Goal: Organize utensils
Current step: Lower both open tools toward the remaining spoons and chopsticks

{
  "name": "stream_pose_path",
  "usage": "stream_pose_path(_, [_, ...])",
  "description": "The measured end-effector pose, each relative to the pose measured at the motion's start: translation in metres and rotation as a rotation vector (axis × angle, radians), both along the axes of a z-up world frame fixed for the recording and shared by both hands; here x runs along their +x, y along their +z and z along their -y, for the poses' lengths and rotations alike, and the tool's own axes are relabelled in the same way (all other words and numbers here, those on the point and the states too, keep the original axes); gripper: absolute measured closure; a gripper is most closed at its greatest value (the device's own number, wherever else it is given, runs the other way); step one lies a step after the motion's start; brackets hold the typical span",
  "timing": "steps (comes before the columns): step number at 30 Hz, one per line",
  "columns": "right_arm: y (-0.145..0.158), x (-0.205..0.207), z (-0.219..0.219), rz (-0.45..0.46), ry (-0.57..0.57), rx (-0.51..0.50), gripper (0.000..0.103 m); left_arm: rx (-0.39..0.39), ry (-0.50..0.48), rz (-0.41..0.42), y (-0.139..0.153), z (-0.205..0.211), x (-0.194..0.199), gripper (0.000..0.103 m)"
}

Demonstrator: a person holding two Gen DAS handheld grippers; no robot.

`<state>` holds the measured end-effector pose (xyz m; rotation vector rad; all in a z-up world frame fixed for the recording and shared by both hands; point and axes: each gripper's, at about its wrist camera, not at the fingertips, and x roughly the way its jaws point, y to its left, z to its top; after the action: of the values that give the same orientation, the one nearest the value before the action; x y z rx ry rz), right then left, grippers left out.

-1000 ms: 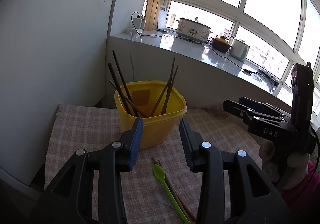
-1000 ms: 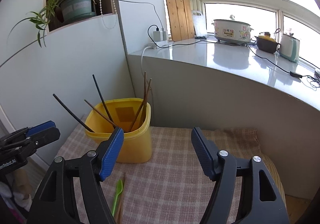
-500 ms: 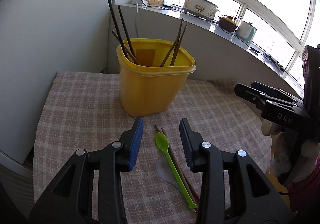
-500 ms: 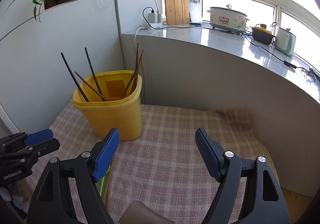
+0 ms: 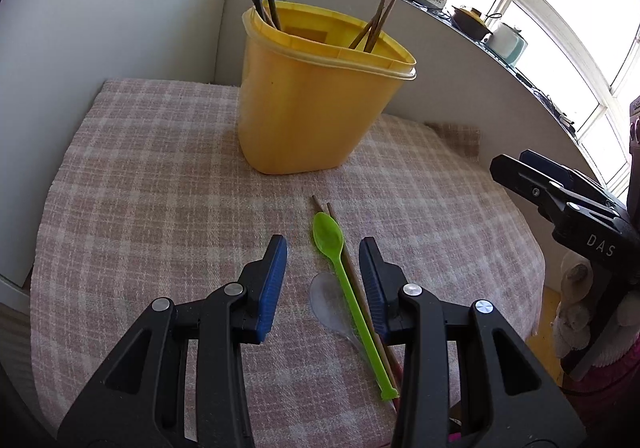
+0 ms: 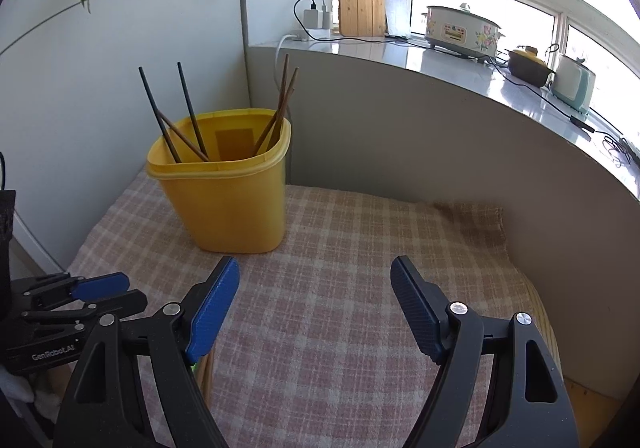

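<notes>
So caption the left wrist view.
Open left gripper above a green plastic spoon on checked cloth, near a yellow tub.

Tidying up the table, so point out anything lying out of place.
A green spoon, a clear spoon and two brown chopsticks lie loose on the checked cloth, while other chopsticks stand in the yellow container.

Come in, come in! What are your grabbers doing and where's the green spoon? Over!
Left gripper open, jaws over the green spoon. Right gripper open, empty. Spoon lies across chopsticks and clear spoon. Yellow bin unblocked.
</notes>
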<state>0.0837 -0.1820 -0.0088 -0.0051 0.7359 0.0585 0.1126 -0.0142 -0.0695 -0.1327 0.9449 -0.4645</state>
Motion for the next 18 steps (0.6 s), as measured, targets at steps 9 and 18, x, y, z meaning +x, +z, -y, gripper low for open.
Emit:
stream_pose_path(9, [-0.033, 0.002, -0.011, -0.129, 0.096, 0.046, 0.025, -0.018, -0.007, -0.155, -0.037, -0.001, -0.003, 0.065])
stream_pose_path(18, [-0.079, 0.012, -0.016, -0.334, 0.152, 0.17, 0.036, -0.003, -0.023, -0.222, -0.061, 0.01, -0.004, 0.065])
